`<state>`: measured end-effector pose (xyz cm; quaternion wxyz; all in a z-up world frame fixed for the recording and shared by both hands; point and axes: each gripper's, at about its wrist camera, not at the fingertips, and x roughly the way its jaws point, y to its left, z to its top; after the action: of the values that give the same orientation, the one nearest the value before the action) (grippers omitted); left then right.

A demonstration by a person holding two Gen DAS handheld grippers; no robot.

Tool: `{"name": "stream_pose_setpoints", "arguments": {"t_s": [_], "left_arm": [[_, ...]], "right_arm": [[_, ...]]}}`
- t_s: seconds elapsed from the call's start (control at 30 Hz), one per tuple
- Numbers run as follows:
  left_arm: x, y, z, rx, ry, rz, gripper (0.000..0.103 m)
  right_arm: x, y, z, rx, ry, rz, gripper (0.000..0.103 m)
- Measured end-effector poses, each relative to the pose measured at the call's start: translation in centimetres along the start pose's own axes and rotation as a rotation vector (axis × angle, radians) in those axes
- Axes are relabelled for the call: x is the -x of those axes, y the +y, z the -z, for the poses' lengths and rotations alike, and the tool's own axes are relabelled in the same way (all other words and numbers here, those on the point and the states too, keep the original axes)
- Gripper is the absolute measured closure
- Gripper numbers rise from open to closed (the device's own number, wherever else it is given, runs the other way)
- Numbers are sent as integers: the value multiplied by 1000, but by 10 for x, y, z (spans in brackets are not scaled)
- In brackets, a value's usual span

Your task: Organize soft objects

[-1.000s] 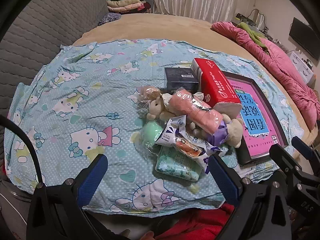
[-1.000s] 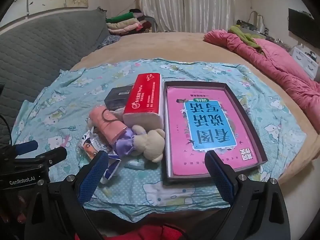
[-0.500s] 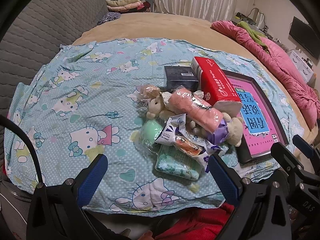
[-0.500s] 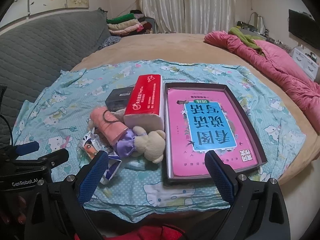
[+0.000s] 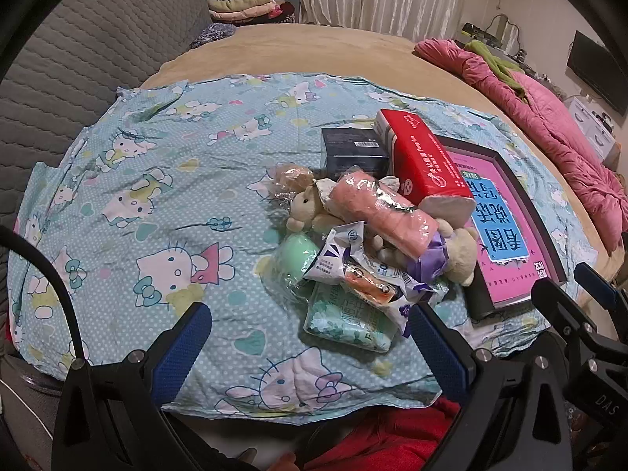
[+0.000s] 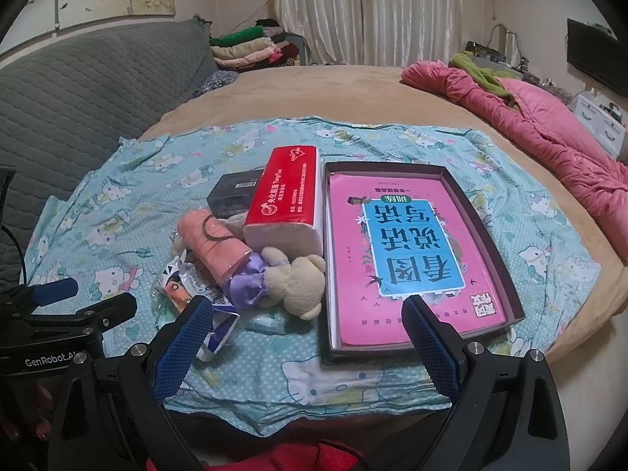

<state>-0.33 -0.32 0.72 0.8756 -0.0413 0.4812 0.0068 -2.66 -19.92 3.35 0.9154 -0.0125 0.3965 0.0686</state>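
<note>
Both grippers hover at the near edge of the bed, w/ nothing between their blue pads. Left gripper [image 5: 308, 339] is spread wide, jaws framing the near end of the pile. Right gripper [image 6: 304, 337] is also wide, jaws either side of the box's near left corner; neither touches anything.

Soft objects sit in a heap on the Hello Kitty sheet [image 5: 157, 204], which covers the tan bed [image 6: 353, 90]. Red tissue pack [image 6: 284, 200] lies lengthwise just left of the box, its white end facing the cameras & resting on the heap. Pink rolled towel [image 5: 382, 212] in clear wrap lies diagonally across the pile, on top of the cream teddy bear [image 6: 294, 278] w/ purple dress. Second small plush [image 5: 306, 208] peeks out at the towel's far end, beside a crinkly clear bag [image 5: 292, 176]. Mint round item [image 5: 296, 259] in plastic sits at the pile's left side. White-purple snack packet [image 5: 341, 255] & an orange packet [image 5: 363, 284] lie over the mint-green tissue pack [image 5: 347, 320] nearest the left gripper.

Black box [image 5: 353, 149] sits behind the heap, touching the red pack. Dark shallow box [image 6: 490, 235] to the right holds a pink book [image 6: 400, 259] w/ a blue label. Pink quilt [image 6: 549, 141] is bunched far right, well apart; folded clothes [image 6: 251, 47] stacked at the back.
</note>
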Motion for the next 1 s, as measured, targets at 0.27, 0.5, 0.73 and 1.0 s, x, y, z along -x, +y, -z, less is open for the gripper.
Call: {"name": "stream_pose_setpoints", "arguments": {"t_s": [0.27, 0.5, 0.73, 1.0], "left_arm": [[0, 0, 0, 1, 0, 1, 2], [-5, 1, 2, 10, 12, 8, 2], [-14, 10, 4, 35, 38, 22, 2], [-28, 31, 4, 90, 72, 42, 2]], "right_arm": [[0, 0, 1, 0, 1, -1, 6], [0, 2, 1, 7, -1, -9, 6], [-7, 8, 1, 31, 11, -37, 6], [-13, 22, 0, 96, -1, -69, 6]]}}
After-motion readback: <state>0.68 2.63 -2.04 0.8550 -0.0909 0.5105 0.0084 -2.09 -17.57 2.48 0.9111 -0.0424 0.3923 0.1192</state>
